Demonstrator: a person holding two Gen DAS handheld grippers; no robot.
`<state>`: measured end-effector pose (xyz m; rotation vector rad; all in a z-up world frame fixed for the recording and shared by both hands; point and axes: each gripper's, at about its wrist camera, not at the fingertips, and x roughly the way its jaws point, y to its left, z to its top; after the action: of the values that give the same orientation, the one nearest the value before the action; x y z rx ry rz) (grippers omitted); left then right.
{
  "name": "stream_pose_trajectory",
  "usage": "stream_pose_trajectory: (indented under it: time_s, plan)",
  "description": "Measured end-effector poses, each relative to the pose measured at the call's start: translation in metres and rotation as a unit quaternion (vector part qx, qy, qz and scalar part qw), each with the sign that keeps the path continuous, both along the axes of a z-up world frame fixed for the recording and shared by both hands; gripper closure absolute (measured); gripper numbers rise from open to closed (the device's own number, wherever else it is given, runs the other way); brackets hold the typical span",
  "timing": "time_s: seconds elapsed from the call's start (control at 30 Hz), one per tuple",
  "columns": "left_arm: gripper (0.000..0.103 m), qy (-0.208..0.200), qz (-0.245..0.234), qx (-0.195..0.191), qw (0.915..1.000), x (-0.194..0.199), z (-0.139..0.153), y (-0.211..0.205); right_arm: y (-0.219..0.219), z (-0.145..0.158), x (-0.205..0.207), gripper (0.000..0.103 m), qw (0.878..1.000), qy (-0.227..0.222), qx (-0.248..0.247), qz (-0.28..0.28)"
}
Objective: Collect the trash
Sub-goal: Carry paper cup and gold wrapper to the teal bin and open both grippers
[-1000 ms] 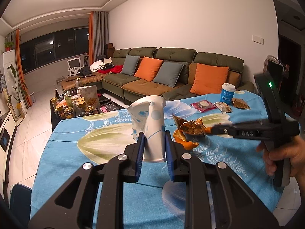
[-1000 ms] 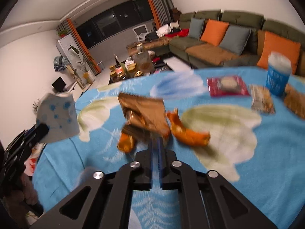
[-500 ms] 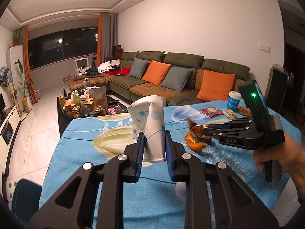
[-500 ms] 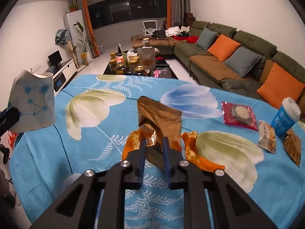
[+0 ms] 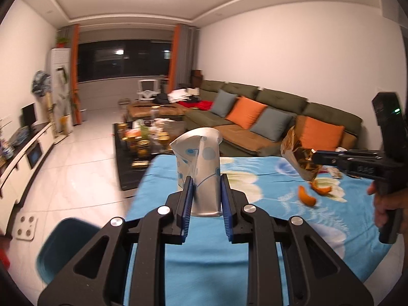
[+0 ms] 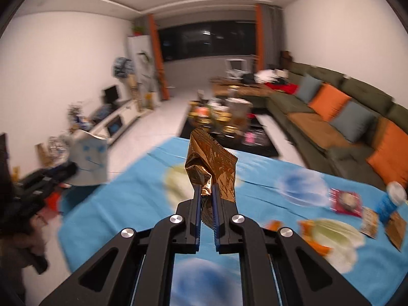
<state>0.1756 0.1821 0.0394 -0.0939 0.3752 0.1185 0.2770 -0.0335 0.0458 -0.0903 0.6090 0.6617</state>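
Your left gripper [image 5: 205,199] pinches the crushed paper cup [image 5: 200,168]. Your right gripper [image 6: 206,205] fingers have clamped onto the gold wrapper [image 6: 210,163], clear of the tabletop [image 6: 142,199].

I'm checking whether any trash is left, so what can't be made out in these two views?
- Right wrist view: the wrappers and peels on the table's far side are motion-blurred; their count is unclear.
- Left wrist view: the right gripper hides the table's far corner.
- Either view: no trash bin shows.
- Inside of the paper cup, behind its crumpled wall: unseen.
- Gold wrapper: print unreadable.
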Motion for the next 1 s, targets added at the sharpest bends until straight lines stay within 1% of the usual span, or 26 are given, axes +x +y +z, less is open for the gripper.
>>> stream_pose_trajectory:
  time_s: [0.03, 0.13, 0.23, 0.3, 0.43, 0.57, 0.77, 0.93, 1.0]
  plan:
    - [0.082, 0.0, 0.01, 0.0, 1.0, -0.006, 0.0, 0.007, 0.016, 0.003, -0.006, 0.097, 1.0, 0.001, 0.006, 0.022]
    - [0.082, 0.003, 0.048, -0.003, 0.9988, -0.031, -0.002, 0.04, 0.051, 0.006, -0.018, 0.097, 0.998, 0.005, 0.014, 0.064]
    - [0.082, 0.007, 0.088, -0.004, 0.9961, -0.057, -0.006, 0.071, 0.092, 0.006, -0.029, 0.097, 0.994, 0.014, 0.02, 0.108]
    - [0.082, 0.016, 0.114, -0.007, 0.9933, -0.074, -0.011, 0.094, 0.124, 0.002, -0.034, 0.097, 0.99, 0.029, 0.023, 0.139]
    - [0.081, 0.04, 0.163, -0.015, 0.9856, -0.101, -0.028, 0.134, 0.176, -0.008, -0.041, 0.097, 0.982, 0.055, 0.016, 0.181]
    - [0.081, 0.062, 0.195, -0.024, 0.9785, -0.12, -0.045, 0.168, 0.228, -0.02, -0.047, 0.097, 0.973, 0.078, -0.004, 0.216]
    - [0.081, 0.096, 0.211, -0.041, 0.972, -0.124, -0.075, 0.201, 0.282, -0.044, -0.054, 0.097, 0.965, 0.107, -0.041, 0.235]
    - [0.081, 0.126, 0.212, -0.06, 0.9672, -0.11, -0.1, 0.221, 0.311, -0.059, -0.051, 0.097, 0.96, 0.126, -0.066, 0.239]
    - [0.081, 0.136, 0.213, -0.064, 0.9654, -0.101, -0.111, 0.224, 0.32, -0.066, -0.048, 0.097, 0.958, 0.142, -0.074, 0.239]
